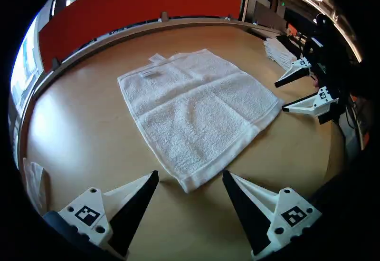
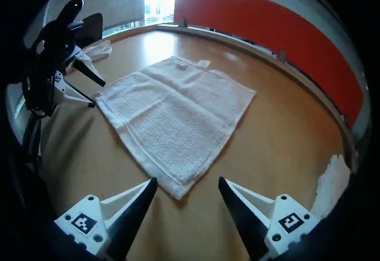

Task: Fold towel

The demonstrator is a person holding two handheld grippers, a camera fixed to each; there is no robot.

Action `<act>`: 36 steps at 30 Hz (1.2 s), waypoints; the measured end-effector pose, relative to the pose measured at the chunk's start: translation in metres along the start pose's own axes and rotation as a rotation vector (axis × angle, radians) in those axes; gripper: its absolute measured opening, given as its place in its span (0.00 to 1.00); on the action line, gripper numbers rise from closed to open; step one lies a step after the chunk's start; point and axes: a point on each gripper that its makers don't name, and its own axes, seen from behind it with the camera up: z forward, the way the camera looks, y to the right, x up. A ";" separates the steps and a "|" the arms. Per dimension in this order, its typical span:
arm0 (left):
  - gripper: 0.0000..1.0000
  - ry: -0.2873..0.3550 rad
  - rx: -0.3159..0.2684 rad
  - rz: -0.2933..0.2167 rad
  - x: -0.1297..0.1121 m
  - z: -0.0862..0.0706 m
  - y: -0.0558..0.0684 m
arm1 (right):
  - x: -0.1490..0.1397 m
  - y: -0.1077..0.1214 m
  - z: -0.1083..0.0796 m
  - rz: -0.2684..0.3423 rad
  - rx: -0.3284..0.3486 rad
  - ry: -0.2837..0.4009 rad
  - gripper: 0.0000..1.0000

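Towel lies on table, cloths nearby; left gripper, right gripper both spread.

- Light-brown wooden table with a curved, raised rim on its far side.
- 1 white towel lies spread flat near the middle, its tag at the far edge.
- 2 other white cloths lie near the table's edges, well apart from the towel: a folded cloth and a second cloth.

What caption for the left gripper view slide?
Left gripper open before a corner of the flat towel; right gripper open beside another.

Flat towel on wooden table
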 end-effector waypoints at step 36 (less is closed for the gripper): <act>0.45 -0.027 0.046 0.026 0.000 0.005 0.002 | -0.002 -0.012 0.003 0.040 0.075 0.000 0.20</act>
